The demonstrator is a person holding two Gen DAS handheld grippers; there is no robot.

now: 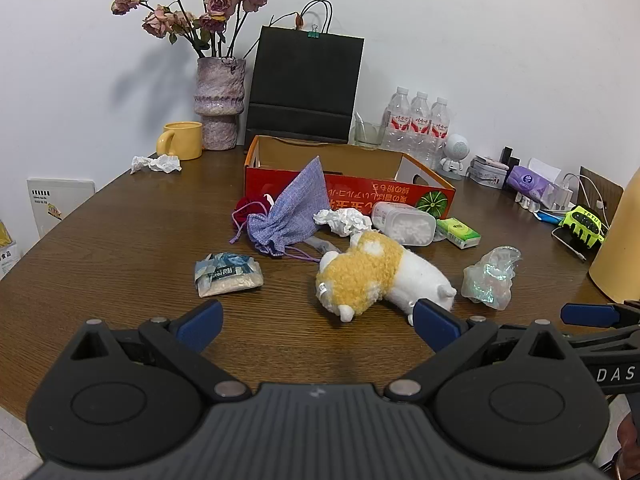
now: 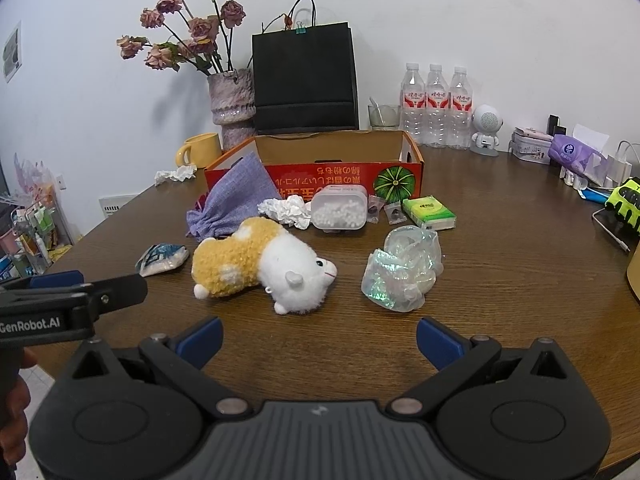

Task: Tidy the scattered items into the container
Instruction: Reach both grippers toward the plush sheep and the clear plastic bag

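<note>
Fluffy plush toy [image 2: 260,264], woven cloth pouch [image 2: 236,204] and glossy cardboard box [image 2: 320,176] on a wood-grain table [image 2: 520,272].

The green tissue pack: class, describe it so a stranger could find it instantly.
Start at the red cardboard box in the middle of the wooden table. In front of its watermelon-printed corner lies the green tissue pack, right of the clear tub of white balls. It is the only bright green, flat rectangular item there.
</note>
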